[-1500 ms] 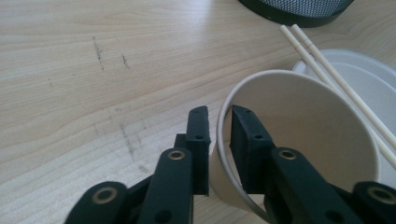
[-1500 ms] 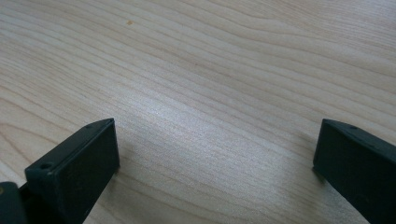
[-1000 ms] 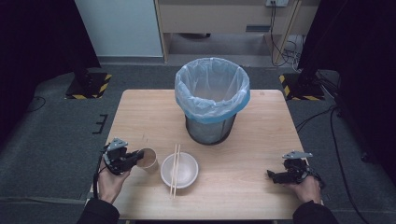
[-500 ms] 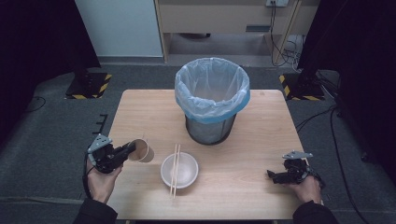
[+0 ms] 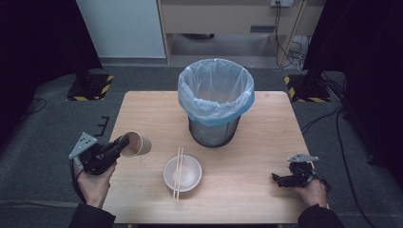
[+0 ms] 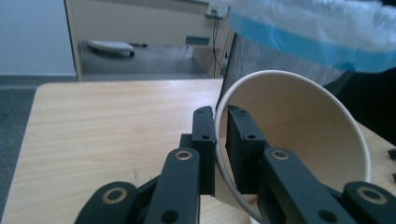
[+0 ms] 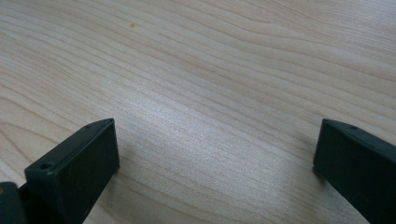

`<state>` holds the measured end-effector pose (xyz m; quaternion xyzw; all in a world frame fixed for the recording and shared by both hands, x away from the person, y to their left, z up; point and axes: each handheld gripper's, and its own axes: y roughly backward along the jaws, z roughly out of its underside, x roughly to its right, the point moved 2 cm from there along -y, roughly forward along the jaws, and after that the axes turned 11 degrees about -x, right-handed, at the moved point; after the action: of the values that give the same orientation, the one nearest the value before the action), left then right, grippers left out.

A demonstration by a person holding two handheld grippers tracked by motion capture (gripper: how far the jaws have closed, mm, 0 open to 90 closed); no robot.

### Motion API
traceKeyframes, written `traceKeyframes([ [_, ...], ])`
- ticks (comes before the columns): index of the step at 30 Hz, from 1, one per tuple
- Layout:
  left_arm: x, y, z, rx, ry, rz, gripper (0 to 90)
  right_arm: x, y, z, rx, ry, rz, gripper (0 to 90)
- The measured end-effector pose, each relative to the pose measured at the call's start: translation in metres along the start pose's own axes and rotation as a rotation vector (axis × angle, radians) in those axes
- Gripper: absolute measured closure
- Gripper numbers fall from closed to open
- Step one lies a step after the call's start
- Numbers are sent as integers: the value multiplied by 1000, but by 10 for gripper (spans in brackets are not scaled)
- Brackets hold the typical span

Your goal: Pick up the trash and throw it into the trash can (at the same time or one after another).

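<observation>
Table w/ lined bin at centre-back. White bowl in front, chopsticks laid across it. Your left gripper is clamped on the paper cup wall, cup tipped sideways off the table. Right gripper: jaws wide apart, resting on wood.

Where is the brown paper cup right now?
In the high view the brown paper cup is at the table's left edge, tipped sideways, its rim pinched in the left tool, left of the white bowl.
</observation>
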<state>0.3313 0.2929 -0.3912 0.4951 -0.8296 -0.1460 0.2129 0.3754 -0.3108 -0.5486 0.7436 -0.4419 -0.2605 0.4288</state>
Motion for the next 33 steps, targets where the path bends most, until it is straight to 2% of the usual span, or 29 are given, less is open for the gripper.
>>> traceKeyframes([
  [5,2,9,-9,51,-3,0,812,0,0,0,2,1,-3,3],
  [15,10,29,-33,147,-12,34,812,0,0,2,23,6,-5,3],
  [19,17,33,-43,172,-35,43,812,1,-1,3,30,10,-5,3],
  [26,30,29,-64,215,-83,59,812,0,-1,3,33,7,-7,3],
  [33,35,21,-81,219,-86,70,812,1,-1,3,36,11,-5,3],
])
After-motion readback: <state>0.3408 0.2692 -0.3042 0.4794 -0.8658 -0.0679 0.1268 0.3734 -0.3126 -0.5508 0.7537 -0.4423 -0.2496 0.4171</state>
